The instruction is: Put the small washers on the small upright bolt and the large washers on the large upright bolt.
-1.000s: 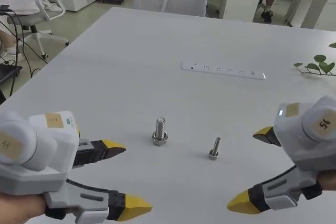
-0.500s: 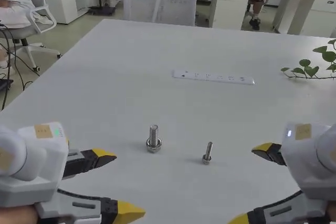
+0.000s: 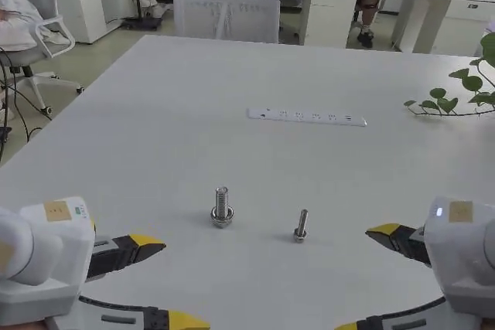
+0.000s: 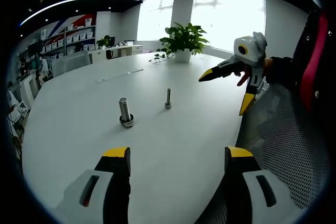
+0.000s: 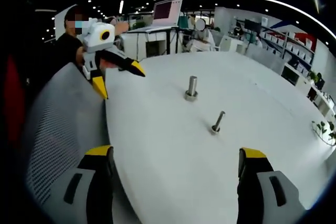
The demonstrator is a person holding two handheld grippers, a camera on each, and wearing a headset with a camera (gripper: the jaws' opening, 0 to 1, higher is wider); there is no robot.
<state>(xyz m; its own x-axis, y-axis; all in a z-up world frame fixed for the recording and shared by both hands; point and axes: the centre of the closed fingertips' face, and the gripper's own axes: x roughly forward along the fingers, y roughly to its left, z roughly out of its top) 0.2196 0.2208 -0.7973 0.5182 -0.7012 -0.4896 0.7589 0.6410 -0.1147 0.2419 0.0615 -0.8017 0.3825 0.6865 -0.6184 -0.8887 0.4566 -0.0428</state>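
An open office with chairs and pale cabinets lies behind a broad white desk. On the desk are a power strip and, at the right edge, a trailing plant.

Both bolts stand near the middle of the desk's near side, each with its long axis vertical and its head down. The large bolt is on the left and the small bolt just to its right, the two apart. Each has a collar of washers at its foot (how many, I cannot tell).

The left tongs and right tongs are both spread wide and carry nothing. They hover low at the near edge, tips angled inward. The bolts lie ahead of them and between them. The large bolt is nearer the left tongs and the small bolt nearer the right. Any approach would have to come down along the vertical shanks, since a sideways nudge could tip the slim bolt.

With washers seated at both feet, the stacking looks to me finished or close to it.

The tan stickers on the gripper bodies carry nothing legible, and the power strip's markings are too small to read.
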